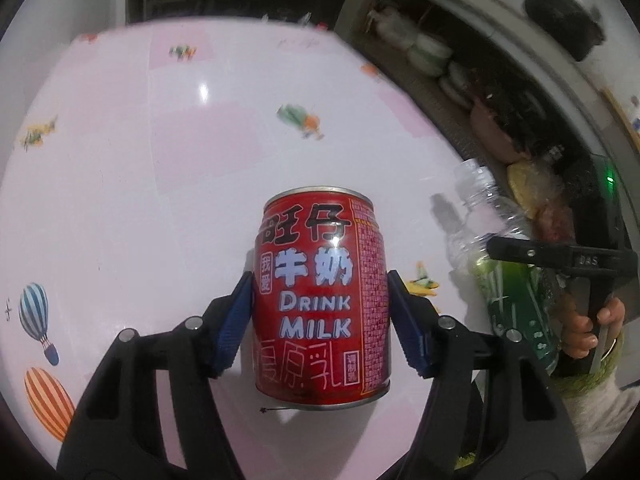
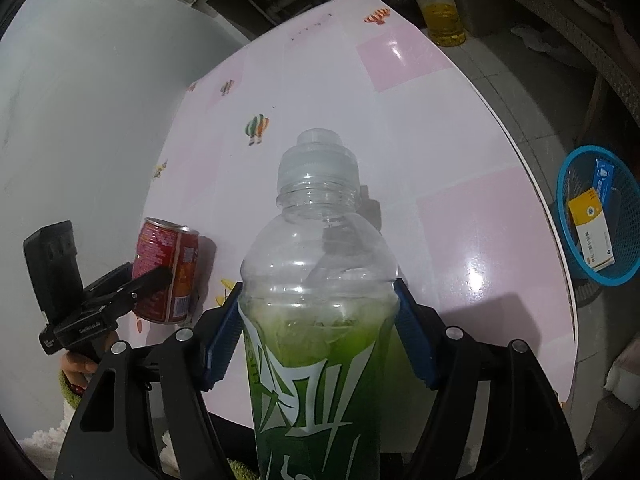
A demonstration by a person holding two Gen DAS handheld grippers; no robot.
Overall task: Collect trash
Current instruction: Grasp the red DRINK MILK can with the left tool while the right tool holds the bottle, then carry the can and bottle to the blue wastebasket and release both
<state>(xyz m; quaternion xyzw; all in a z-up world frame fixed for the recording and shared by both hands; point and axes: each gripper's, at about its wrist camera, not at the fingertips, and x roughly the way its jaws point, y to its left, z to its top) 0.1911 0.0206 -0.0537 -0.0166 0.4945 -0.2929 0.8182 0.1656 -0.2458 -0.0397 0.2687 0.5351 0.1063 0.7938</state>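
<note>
Gripping check, label lines:
left claw [image 1: 320,312]: blue pads against both sides of red milk can [image 1: 322,300], clenched on it
can: upright on pink desk [image 1: 140,168], just beside the bottle
right claw [image 2: 318,332]: pads pressed on green-label plastic bottle [image 2: 320,300], grasping it
bottle: clear top, cap on, upright
desk: balloon stickers, glossy
blue basket [image 2: 624,264]: off desk's right edge, cartons inside
oil bottle [image 2: 440,12]: beyond far desk end
</note>
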